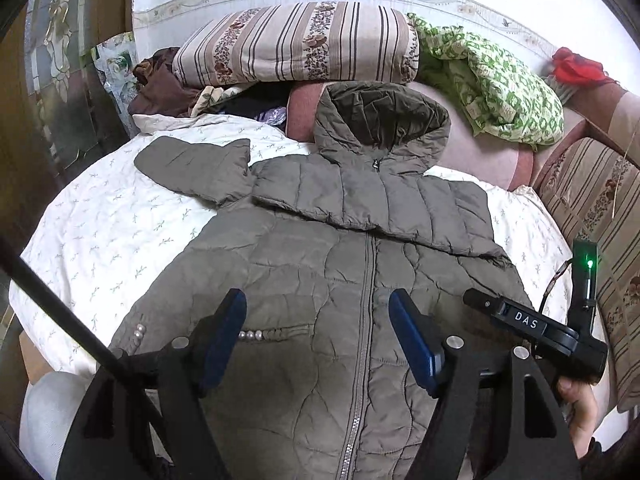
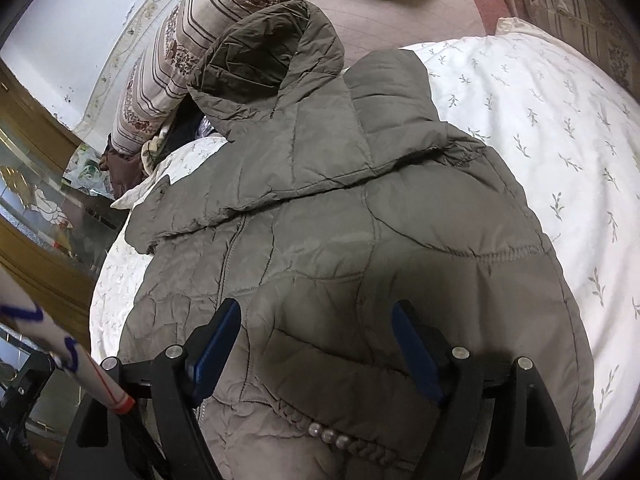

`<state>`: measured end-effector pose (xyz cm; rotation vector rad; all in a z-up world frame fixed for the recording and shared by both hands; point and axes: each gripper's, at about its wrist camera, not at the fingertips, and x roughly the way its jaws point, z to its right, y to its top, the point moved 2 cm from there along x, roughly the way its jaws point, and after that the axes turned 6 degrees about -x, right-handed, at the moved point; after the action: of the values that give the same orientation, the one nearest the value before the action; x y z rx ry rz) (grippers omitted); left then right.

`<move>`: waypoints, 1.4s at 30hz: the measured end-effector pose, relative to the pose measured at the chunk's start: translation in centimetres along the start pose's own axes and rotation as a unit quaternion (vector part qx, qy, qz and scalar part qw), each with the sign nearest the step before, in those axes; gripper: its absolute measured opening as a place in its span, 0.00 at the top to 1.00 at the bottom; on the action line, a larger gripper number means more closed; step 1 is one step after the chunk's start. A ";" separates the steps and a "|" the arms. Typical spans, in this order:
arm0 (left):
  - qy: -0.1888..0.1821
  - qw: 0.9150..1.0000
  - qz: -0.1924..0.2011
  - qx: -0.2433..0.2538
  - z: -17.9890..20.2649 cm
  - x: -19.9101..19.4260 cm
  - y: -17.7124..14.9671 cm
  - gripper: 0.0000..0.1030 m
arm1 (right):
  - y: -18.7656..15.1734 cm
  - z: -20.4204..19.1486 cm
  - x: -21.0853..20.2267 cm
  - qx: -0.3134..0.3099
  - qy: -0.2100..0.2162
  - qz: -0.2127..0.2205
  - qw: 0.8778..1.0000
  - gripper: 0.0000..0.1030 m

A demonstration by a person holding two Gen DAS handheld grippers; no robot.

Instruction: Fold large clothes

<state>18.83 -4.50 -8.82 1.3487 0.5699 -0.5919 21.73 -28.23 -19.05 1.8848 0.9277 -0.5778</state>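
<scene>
Hovering over olive puffer jacket [image 1: 320, 280] spread mid-bed [image 1: 100, 216], hood toward pillows; left gripper [image 1: 318, 316] and right gripper [image 2: 316, 328] jaws spread, empty.

Jacket [image 1: 320, 264]: quilted puffer cloth, olive-grey, faint sheen, creased w/ stitched seams; zip [image 1: 366, 320] looks metal, sparkly low down. Glossy pearl beads [image 1: 250, 336] at the pocket. Bedspread [image 1: 100, 216]: white cotton-like cloth, matt, small leaf print, slightly puckered. Striped bolster [image 1: 296, 40]: woven cloth, floral bands, matt. Green-white blanket [image 1: 508, 92]: soft cloth, rumpled. Left gripper [image 1: 318, 330] & right gripper [image 2: 316, 338]: matt black plastic frames, blue rubbery pads [image 1: 412, 340], shiny metal screw heads [image 1: 454, 342]. Cabinet [image 2: 28, 128]: glossy varnished wood, patterned glass.
</scene>
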 end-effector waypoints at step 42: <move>0.019 0.999 -0.043 -0.022 -2.4 5.2 -1.9 0.29 | -0.6 -1.0 -0.7 -0.030 -0.046 0.019 0.998 0.12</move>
<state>21.20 -2.72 -14.11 1.3016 0.6706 -0.6220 20.85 -27.42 -18.40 1.8023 0.8381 -0.6020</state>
